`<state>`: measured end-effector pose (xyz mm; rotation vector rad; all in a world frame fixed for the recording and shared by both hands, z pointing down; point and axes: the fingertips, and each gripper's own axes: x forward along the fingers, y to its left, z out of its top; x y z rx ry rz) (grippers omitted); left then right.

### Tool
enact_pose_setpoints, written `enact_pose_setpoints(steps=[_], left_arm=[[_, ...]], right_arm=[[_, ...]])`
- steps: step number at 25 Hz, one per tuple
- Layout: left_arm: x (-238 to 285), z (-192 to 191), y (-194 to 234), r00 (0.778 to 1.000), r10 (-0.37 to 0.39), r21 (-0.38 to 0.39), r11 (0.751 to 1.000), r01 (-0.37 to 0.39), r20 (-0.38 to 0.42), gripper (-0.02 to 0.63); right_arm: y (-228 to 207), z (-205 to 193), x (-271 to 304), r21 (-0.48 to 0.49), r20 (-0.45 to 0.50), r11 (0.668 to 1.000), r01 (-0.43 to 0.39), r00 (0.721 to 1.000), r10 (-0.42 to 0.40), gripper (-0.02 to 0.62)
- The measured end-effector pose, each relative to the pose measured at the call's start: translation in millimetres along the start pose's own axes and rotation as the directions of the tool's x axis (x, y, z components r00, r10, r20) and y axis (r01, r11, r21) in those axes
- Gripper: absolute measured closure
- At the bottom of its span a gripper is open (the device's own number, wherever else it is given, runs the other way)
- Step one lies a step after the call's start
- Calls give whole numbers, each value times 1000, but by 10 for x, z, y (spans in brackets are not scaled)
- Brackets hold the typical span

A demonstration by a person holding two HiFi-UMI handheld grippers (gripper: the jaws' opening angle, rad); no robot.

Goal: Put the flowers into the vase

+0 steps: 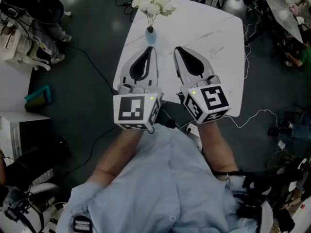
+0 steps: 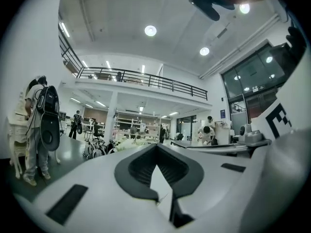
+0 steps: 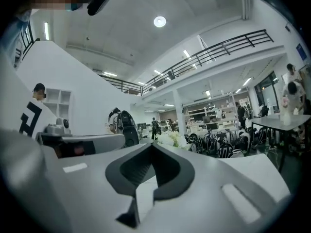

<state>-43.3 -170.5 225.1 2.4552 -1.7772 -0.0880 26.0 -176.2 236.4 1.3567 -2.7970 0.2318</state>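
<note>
The white flowers point(image 1: 153, 4) stand in the small blue vase point(image 1: 150, 34) at the far edge of the white bench point(image 1: 214, 42), so the task looks finished. The left tongs point(image 1: 151, 51) and right tongs point(image 1: 178, 50) are both clenched on nothing, held level on the vase's near side. Any retreat should go straight back, tips clear of the vase.

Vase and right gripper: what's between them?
Nothing. In the head view, only bare table shows between the vase and the right gripper.
</note>
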Motion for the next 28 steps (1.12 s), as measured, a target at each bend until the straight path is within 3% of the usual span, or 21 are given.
enact_pose_setpoints(steps=[28], left_arm=[[-5,137,-75,999,-9,2,1000,9,39,601]], right_arm=[[68,101,-42,-18,13,1000,-19,1000,20,595]])
